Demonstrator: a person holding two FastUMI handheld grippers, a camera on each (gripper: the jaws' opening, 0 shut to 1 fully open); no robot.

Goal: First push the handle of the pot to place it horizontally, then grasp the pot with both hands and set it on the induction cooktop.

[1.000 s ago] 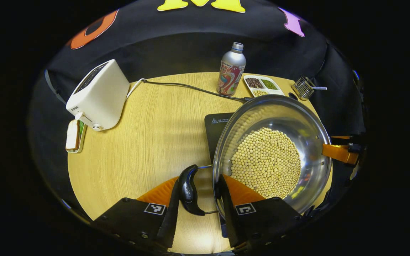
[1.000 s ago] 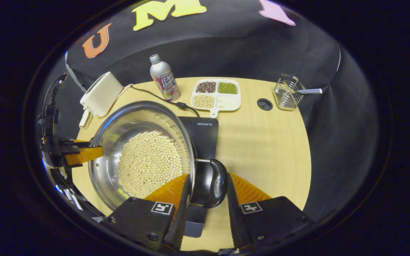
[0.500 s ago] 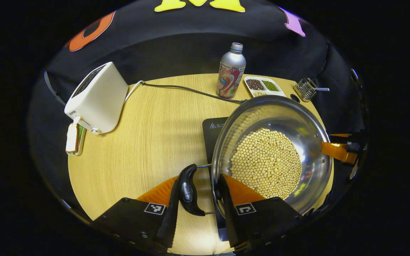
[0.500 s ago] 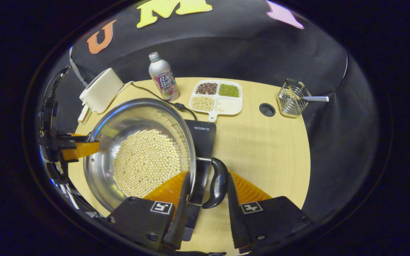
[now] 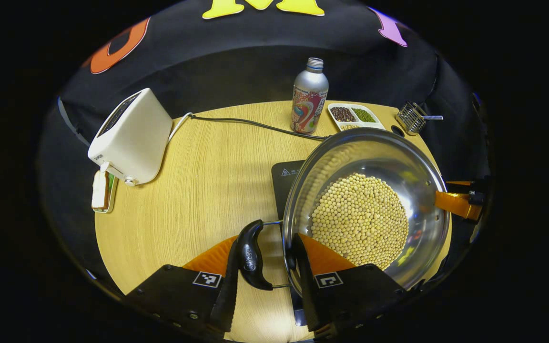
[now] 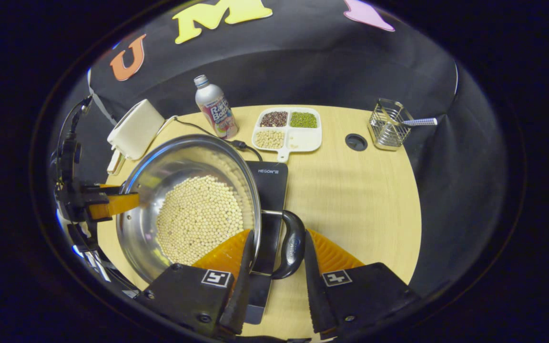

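Two black loop handles project from opposite sides of the pot (image 5: pixel 367 209), a wide, shallow stainless steel vessel whose bottom is covered with pale round beans (image 5: pixel 358 219). In the left gripper view the pot occupies the centre right of the frame; in the right gripper view it occupies the centre left (image 6: pixel 188 205). It partly covers the black induction cooktop (image 6: pixel 269 181), which lies on the wooden table (image 5: pixel 208 190); whether the pot rests on the cooktop or is held above it cannot be told.

At the bottom centre of the left gripper view, the left tool (image 5: pixel 262 267) straddles one handle (image 5: pixel 250 255): one finger stands outside the loop, the other between loop and pot wall. At the bottom centre of the right gripper view, the right tool (image 6: pixel 274 267) straddles the opposite handle (image 6: pixel 292 245) in the same manner. Whether either tool's fingers press on the handle cannot be told.

Compared with the frame half a second earlier, the pot and both tools keep nearly the same relation. In the right gripper view the cooktop and the bottle (image 6: pixel 215 109) sit slightly further left. In the left gripper view the white toaster (image 5: pixel 131 138) at upper left sits slightly lower.
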